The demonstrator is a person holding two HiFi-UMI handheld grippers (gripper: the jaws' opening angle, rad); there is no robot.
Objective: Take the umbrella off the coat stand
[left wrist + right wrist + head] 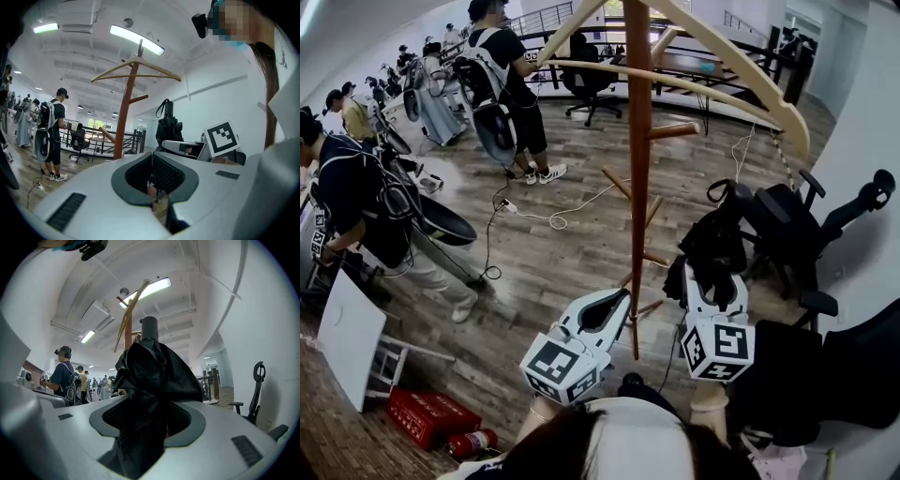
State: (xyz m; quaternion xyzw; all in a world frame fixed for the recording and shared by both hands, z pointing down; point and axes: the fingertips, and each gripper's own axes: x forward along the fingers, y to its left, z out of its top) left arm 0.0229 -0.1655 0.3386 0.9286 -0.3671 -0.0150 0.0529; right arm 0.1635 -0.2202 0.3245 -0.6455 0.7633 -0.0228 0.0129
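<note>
A folded black umbrella (712, 242) stands upright in my right gripper (700, 277), whose jaws are shut on its bunched fabric. In the right gripper view the umbrella (152, 380) fills the gap of the right gripper (147, 414), its stub end pointing up. It hangs just right of the brown wooden coat stand (638, 159), and no peg touches it. My left gripper (612, 302) sits left of the pole's foot, shut and empty. The left gripper view shows that left gripper (152, 171), with the coat stand (125, 117) and the umbrella (168, 125) beyond it.
Black office chairs (792, 230) crowd the right side by the white wall. Several people with gear stand at the left and back (502, 75). A white cable (553, 217) lies on the wood floor. A white board (347, 337) and a red box (429, 417) sit at lower left.
</note>
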